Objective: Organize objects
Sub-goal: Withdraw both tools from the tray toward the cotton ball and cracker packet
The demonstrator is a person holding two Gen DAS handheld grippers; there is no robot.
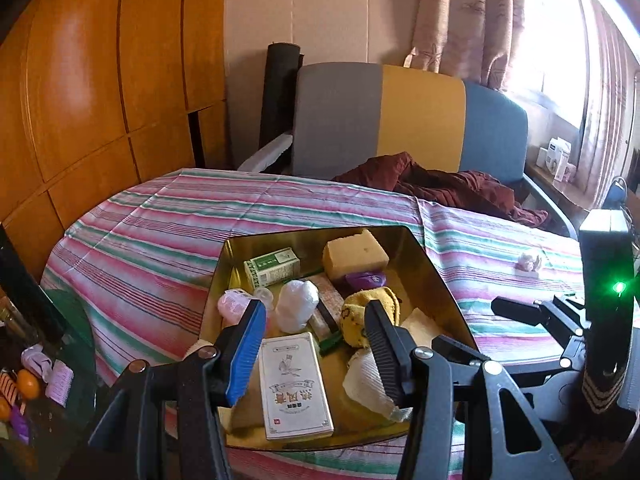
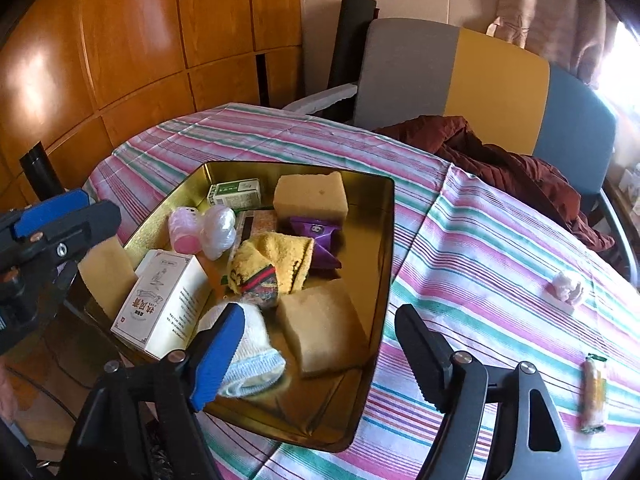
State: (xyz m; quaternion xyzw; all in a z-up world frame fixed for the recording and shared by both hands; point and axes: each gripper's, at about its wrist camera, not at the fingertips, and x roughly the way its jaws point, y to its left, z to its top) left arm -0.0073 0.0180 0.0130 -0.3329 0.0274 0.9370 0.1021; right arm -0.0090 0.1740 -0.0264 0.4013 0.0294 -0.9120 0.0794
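Note:
A gold metal tray sits on the striped tablecloth. It holds a white printed box, a green-and-white carton, two tan sponge blocks, a yellow cloth, a purple packet and a white sock. My left gripper hangs open above the tray's near end, over the white box, with nothing between its fingers. My right gripper stands open over the tray's near right corner, above the nearer sponge block and the sock, touching neither.
On the cloth right of the tray lie a small pink-white lump and a wrapped snack stick. A grey-yellow-blue chair with a dark red jacket stands behind. A glass side table with oranges is at left.

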